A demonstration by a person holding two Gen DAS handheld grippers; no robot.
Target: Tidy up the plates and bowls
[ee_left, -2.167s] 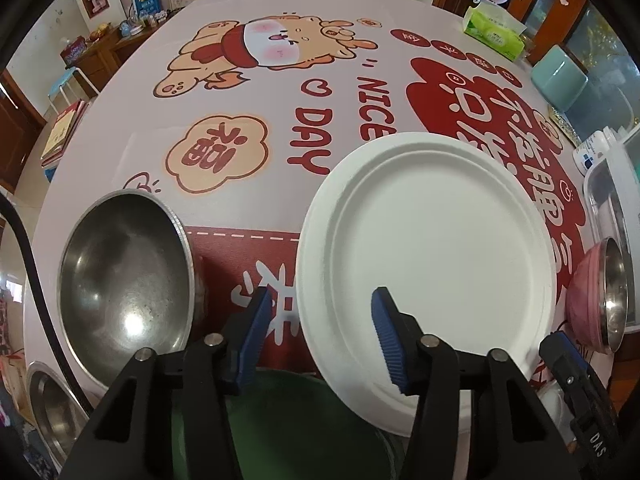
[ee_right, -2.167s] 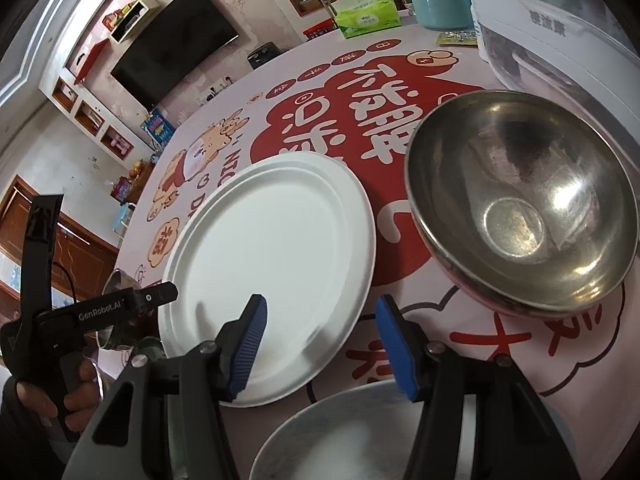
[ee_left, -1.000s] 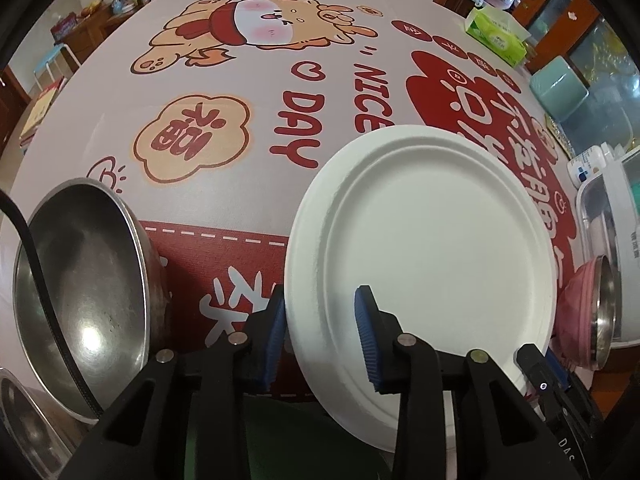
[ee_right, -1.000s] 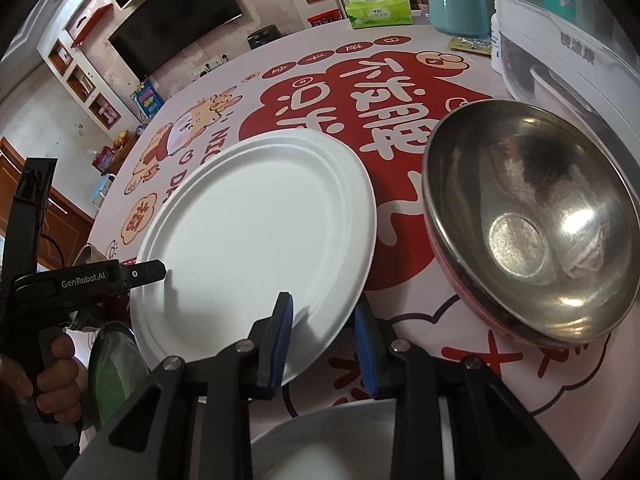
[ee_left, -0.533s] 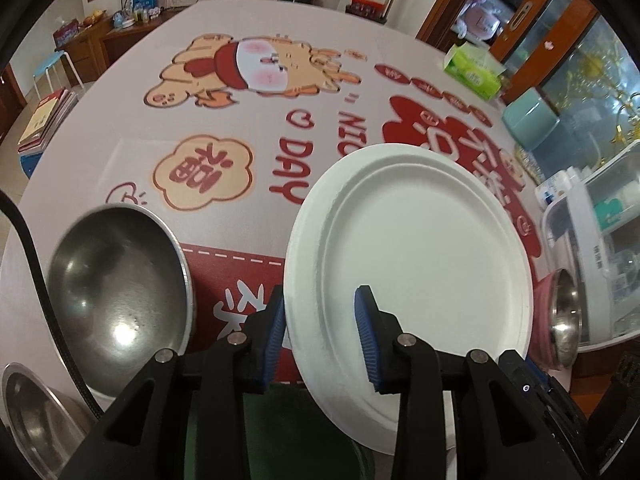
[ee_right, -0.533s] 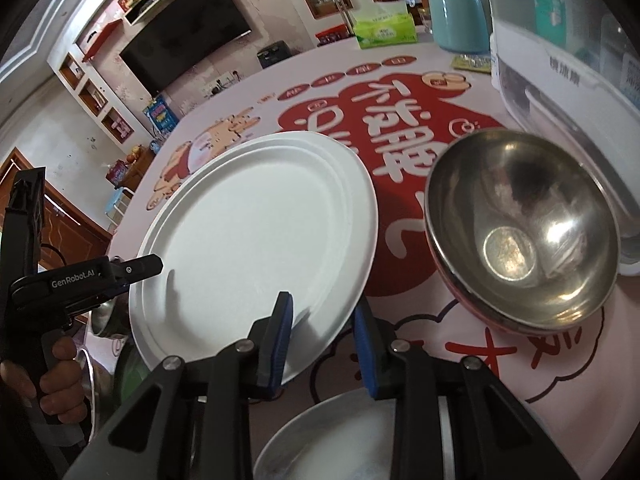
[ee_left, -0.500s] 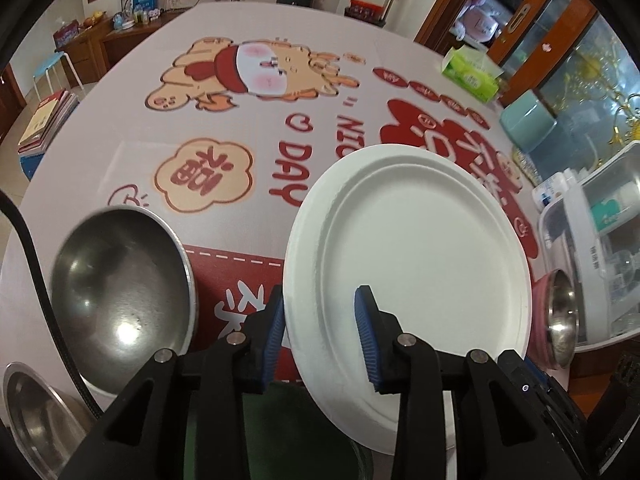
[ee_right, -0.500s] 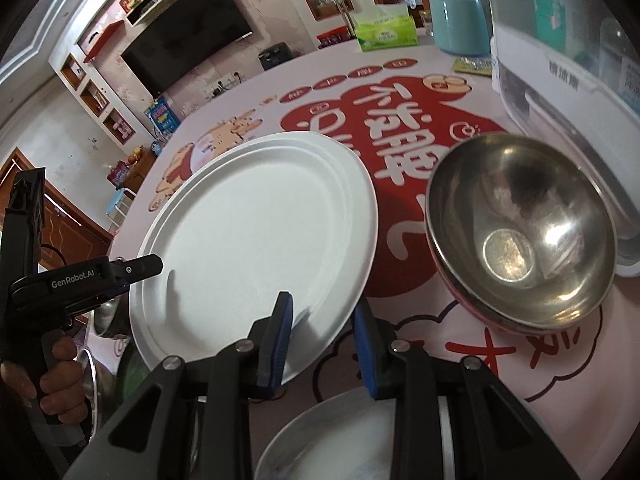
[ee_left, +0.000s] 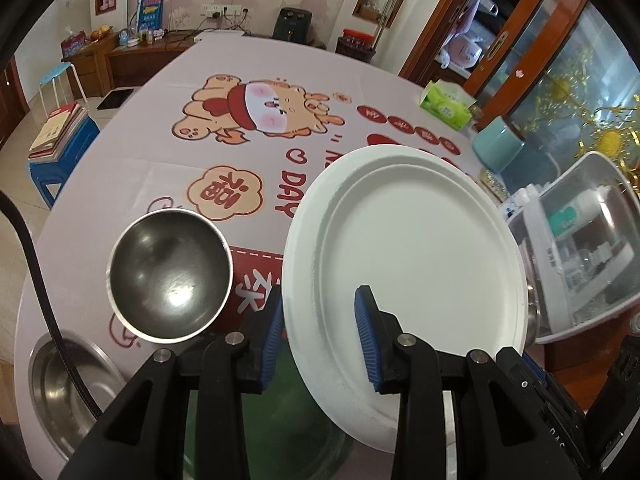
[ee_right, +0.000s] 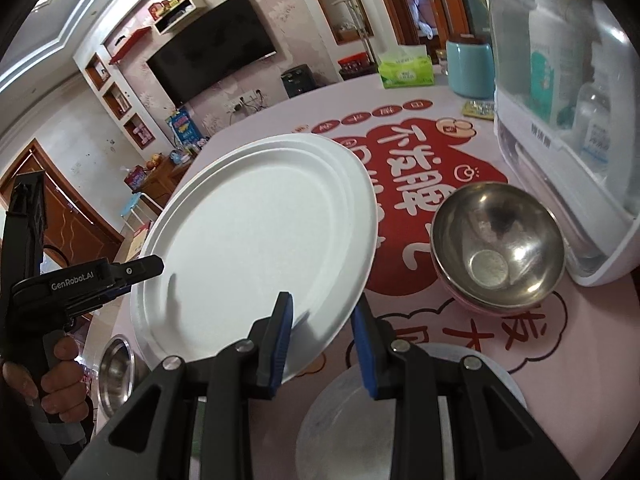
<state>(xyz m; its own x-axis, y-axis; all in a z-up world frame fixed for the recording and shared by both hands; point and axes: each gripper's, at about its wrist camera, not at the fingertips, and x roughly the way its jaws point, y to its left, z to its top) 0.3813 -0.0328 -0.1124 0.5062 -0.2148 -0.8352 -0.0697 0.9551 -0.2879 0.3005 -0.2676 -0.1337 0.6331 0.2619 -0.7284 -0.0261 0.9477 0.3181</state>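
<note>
Plate (ee_left: 404,248) hangs above the table (ee_left: 160,120), rim pinched by the left gripper (ee_left: 318,336) and right gripper (ee_right: 322,340). I'd keep the 2 level and lower together onto the grey plate (ee_right: 340,412).

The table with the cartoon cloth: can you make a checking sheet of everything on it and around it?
Surface: printed tablecloth covers the table.
Job's things: white plate held tilted above the table; steel bowl; pink-sided steel bowl; flat steel dish; pale plate near the front edge.
Clutter: tissue box, teal container, white storage box.
Grippers: left gripper and right gripper both clamp the plate's rim.
Cables: black cable.
Surroundings: television, blue stool.
</note>
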